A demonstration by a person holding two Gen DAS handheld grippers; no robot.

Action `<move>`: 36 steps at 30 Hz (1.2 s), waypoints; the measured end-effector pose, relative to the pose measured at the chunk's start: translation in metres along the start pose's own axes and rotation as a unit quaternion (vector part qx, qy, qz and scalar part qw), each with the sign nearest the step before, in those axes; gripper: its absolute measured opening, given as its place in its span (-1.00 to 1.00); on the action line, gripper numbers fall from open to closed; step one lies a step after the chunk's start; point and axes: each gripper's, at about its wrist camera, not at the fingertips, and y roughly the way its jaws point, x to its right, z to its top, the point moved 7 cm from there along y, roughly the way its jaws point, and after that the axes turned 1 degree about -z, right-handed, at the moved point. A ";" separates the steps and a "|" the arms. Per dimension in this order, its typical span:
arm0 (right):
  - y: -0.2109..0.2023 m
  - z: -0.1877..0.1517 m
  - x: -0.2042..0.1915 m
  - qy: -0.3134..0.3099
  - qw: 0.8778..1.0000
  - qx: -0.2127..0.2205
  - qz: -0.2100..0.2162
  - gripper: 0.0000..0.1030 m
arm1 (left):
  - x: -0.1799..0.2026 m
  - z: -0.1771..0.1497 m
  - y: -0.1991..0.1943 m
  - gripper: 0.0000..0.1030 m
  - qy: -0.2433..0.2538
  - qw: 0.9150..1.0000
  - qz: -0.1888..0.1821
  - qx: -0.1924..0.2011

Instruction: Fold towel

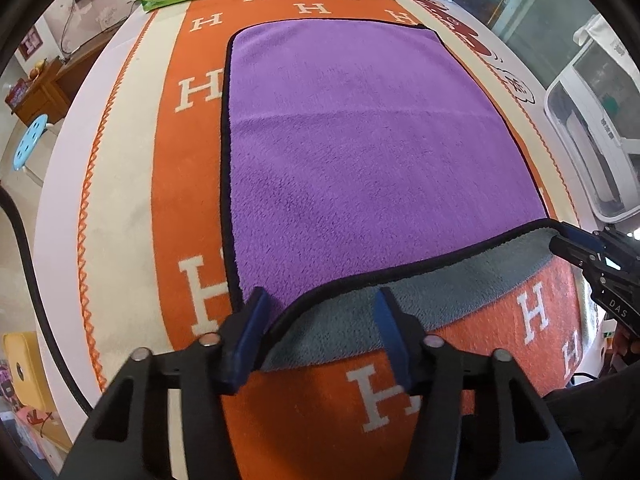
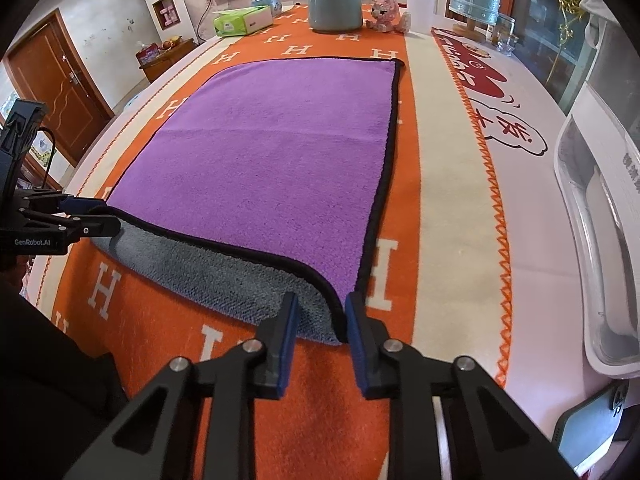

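A purple towel (image 1: 360, 140) with black trim and a grey underside lies flat on the orange table cover; it also shows in the right wrist view (image 2: 272, 152). Its near edge is lifted, showing the grey side (image 1: 440, 292). My left gripper (image 1: 320, 308) straddles the near left corner, jaws apart with the hem between them. My right gripper (image 2: 320, 312) straddles the near right corner, jaws a little apart around the hem. Each gripper shows in the other's view: the right gripper (image 1: 576, 248) in the left wrist view, the left gripper (image 2: 96, 216) in the right wrist view.
An orange cover with white H letters (image 2: 160, 320) spans the table. At the far end stand a teal jar (image 2: 334, 4), a green tissue pack (image 2: 242, 20), a pink toy (image 2: 386, 14) and a white bottle (image 2: 420, 8). A white plastic bin (image 2: 596, 240) sits at the right.
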 end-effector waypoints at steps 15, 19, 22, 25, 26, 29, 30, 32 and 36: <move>-0.004 -0.003 0.002 0.000 1.000 -0.004 -0.008 -0.83 | -0.019 -0.016 -0.007 -0.80 -0.020 1.000 -0.002 -0.007; -0.003 -0.002 0.001 0.001 1.000 -0.003 -0.009 -0.91 | -0.018 -0.018 -0.009 -0.88 -0.012 1.000 0.004 -0.007; -0.003 -0.003 0.002 -0.002 1.000 -0.003 -0.011 -0.92 | -0.016 -0.016 -0.009 -0.91 -0.010 1.000 0.007 -0.006; -0.004 -0.002 0.001 -0.004 1.000 -0.003 -0.013 -0.92 | -0.016 -0.014 -0.010 -0.91 -0.008 1.000 0.008 -0.006; -0.004 -0.002 0.001 -0.005 1.000 -0.003 -0.013 -0.92 | -0.015 -0.013 -0.011 -0.91 -0.007 1.000 0.008 -0.006; -0.005 -0.001 0.001 -0.005 1.000 -0.002 -0.015 -0.92 | -0.014 -0.012 -0.011 -0.92 -0.007 1.000 0.007 -0.003; -0.006 -0.001 0.001 -0.005 1.000 -0.001 -0.016 -0.92 | -0.014 -0.011 -0.012 -0.92 -0.006 1.000 0.007 -0.002; -0.007 0.000 0.001 -0.007 1.000 0.000 -0.017 -0.92 | -0.014 -0.011 -0.013 -0.93 -0.006 1.000 0.005 0.001; -0.009 0.002 0.002 -0.006 1.000 0.002 -0.019 -0.92 | -0.015 -0.009 -0.019 -0.93 0.001 1.000 0.004 0.003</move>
